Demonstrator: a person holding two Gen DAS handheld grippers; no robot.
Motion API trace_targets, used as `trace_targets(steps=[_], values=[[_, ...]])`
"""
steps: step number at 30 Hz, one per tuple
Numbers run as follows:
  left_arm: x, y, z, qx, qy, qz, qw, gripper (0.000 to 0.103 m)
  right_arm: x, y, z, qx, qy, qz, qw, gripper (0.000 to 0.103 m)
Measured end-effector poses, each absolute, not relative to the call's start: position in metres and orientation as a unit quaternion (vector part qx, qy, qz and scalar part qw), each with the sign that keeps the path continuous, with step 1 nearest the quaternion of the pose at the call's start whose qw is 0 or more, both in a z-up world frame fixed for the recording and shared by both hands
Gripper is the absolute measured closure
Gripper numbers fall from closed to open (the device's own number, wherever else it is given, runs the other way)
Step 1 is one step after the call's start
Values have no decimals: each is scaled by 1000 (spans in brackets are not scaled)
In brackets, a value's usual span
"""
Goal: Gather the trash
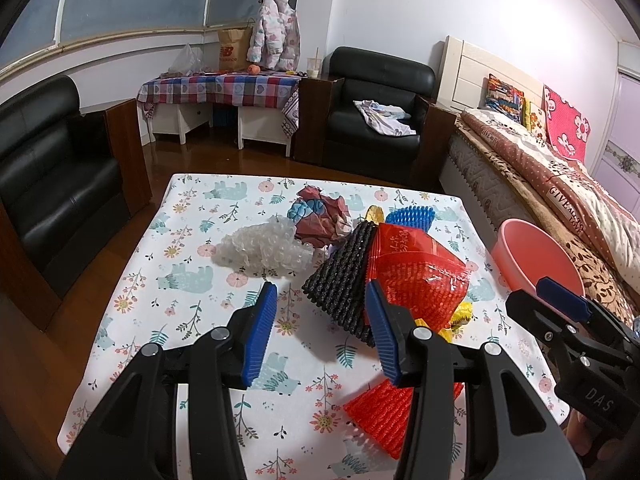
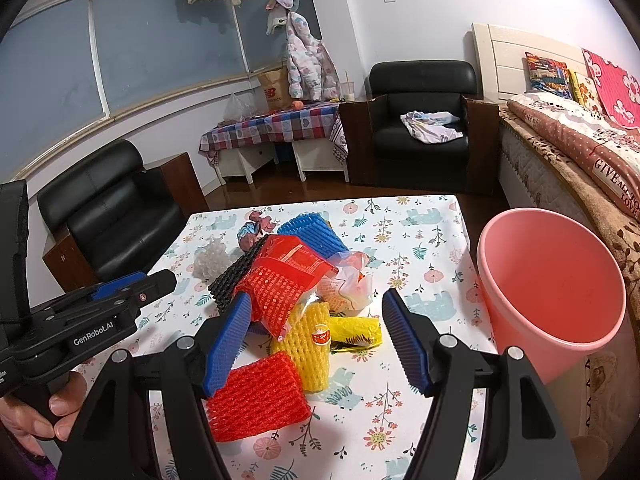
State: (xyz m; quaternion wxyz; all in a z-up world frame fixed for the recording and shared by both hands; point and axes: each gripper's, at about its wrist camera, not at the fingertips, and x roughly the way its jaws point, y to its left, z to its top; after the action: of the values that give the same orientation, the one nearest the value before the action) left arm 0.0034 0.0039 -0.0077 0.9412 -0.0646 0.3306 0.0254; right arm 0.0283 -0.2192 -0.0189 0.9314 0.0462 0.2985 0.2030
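A worktop (image 2: 420, 248) with a cloth of bears and flowers fills the lower centre of both views; a dark wood floor, black armchairs, a checked side table and a bed surround it. The trash pile (image 2: 288, 292) of foam nets and wrappers lies mid-frame, the pink bin (image 2: 552, 300) at right. Readable writing: "GenRobot.AI" and "DAS" on the tools, "GIVE" on the bedding. The left tool (image 1: 320, 332) and right tool (image 2: 316, 344) both hang released, grasping nothing.
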Motion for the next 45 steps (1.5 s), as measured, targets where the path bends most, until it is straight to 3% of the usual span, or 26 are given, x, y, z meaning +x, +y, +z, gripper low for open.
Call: trace_targets(steps=[25,42,45], values=[[6,38,-19,-137,334,-68,930,56,35,-224,-33,51,317,210,924,36],[43,46,-43,-117,367,-80,919,56,77,-199,-50,96,369,274,883,43],[48,46,-43,-118,370,-83,918,56,88,-194,-53,108,383,285,872,52]])
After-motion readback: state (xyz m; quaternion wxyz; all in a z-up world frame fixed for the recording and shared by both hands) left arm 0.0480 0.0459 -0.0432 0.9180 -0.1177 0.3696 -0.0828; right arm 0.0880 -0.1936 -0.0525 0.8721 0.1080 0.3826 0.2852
